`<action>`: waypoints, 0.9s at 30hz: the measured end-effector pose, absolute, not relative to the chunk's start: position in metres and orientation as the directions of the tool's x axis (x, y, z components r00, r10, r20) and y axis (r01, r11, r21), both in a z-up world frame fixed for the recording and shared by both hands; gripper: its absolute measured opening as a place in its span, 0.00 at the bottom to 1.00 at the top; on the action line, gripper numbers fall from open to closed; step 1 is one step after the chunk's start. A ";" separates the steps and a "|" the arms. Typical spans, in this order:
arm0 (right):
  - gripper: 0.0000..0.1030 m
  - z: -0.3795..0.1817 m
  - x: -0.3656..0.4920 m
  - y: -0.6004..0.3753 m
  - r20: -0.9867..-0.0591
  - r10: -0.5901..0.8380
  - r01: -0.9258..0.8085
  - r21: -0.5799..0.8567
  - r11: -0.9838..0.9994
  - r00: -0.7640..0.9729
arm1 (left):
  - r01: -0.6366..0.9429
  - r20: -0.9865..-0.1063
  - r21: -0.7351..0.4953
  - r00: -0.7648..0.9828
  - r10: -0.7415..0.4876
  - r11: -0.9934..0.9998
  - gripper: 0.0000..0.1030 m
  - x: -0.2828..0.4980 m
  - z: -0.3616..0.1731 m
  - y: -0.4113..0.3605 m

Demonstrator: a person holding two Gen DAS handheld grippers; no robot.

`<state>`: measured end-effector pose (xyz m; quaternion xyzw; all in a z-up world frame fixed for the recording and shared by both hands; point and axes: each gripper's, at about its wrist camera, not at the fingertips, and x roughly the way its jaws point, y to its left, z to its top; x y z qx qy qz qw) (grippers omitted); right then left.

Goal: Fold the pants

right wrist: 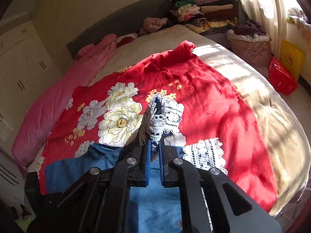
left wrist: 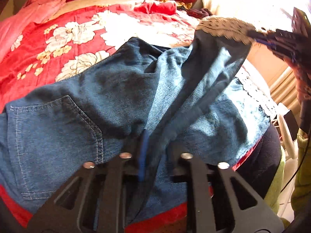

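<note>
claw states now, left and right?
Left claw: shut on the jeans.
Right claw: shut on the lace hem.

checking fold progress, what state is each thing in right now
pants: spread on the bed, one leg lifted by its lace hem
lace hem: pinched and raised off the blanket
right gripper: shut on the lace hem
left gripper: shut on denim near the waist
red floral blanket: laid flat, far corner rumpled
clothes stack: folded, piled at the headboard
</note>
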<state>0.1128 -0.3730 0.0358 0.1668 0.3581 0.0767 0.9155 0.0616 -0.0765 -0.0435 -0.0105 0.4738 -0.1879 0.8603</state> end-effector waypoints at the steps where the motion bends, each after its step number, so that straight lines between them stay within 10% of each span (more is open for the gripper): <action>1: 0.06 0.033 0.101 -0.380 -0.630 0.266 -0.012 0.377 0.926 0.730 | 0.324 -0.807 -0.191 0.486 -0.336 0.927 0.04 0.059 -0.041 -0.076; 27: 0.06 -0.032 0.000 -0.412 -0.732 0.220 0.179 0.424 0.888 0.645 | 0.442 -0.839 -0.094 0.447 -0.310 0.892 0.02 0.035 -0.044 -0.092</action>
